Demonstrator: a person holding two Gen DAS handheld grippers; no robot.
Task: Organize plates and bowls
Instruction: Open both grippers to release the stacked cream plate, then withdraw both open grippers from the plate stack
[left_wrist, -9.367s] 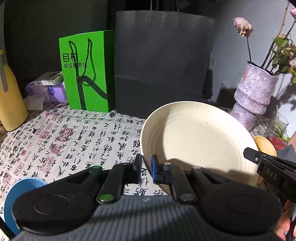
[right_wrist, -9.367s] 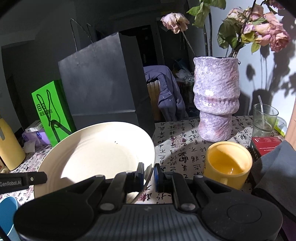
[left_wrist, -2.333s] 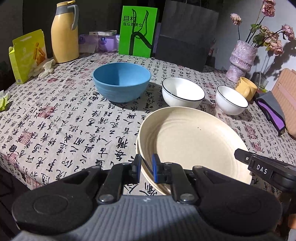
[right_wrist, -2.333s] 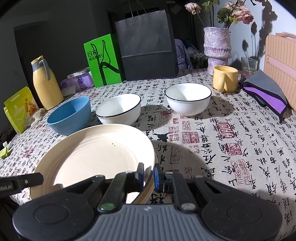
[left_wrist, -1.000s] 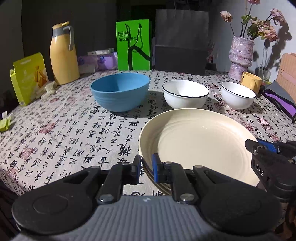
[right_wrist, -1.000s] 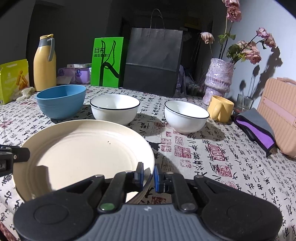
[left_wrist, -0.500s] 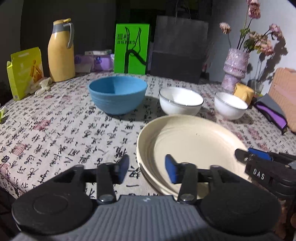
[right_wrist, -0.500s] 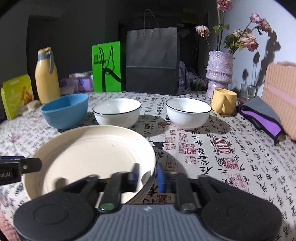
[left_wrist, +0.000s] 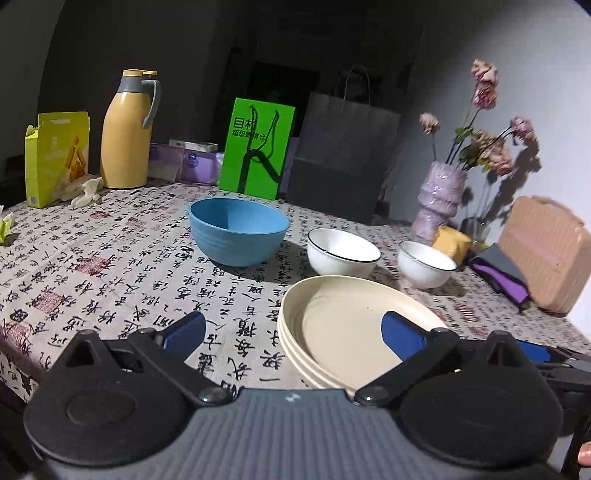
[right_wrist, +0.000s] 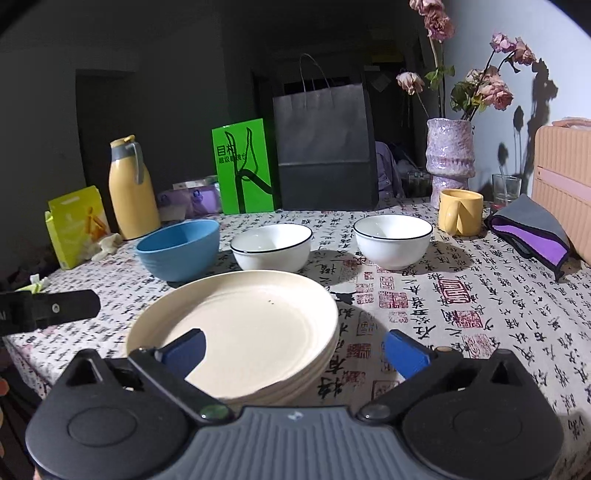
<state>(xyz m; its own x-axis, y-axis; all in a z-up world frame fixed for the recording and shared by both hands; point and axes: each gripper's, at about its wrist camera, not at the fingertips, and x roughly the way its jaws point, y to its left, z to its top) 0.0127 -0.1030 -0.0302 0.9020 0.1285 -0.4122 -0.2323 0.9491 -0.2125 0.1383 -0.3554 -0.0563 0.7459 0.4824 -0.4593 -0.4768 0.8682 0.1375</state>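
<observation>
A stack of cream plates (left_wrist: 343, 325) (right_wrist: 251, 325) lies flat near the table's front edge. Behind it stand a blue bowl (left_wrist: 238, 230) (right_wrist: 179, 247) and two white bowls with dark rims (left_wrist: 343, 253) (left_wrist: 426, 264) (right_wrist: 271, 245) (right_wrist: 393, 240). My left gripper (left_wrist: 293, 332) sits at the stack's left rim, its jaws opening wide, pads off the plate. My right gripper (right_wrist: 293, 350) is at the stack's right rim, jaws opening too, touching nothing. One of the left gripper's fingers (right_wrist: 48, 308) shows at the left of the right wrist view.
Along the back stand a yellow thermos (left_wrist: 127, 129), a green bag (left_wrist: 256, 147), a black paper bag (left_wrist: 341, 155) and a vase of flowers (left_wrist: 441, 195). A yellow mug (right_wrist: 460, 210), a grey-purple cloth (right_wrist: 528, 230) and a pink case (right_wrist: 563, 184) are at the right.
Both grippers went from shut on the top plate's rim to wide open and drew back a little. The plate now rests flat on the stack.
</observation>
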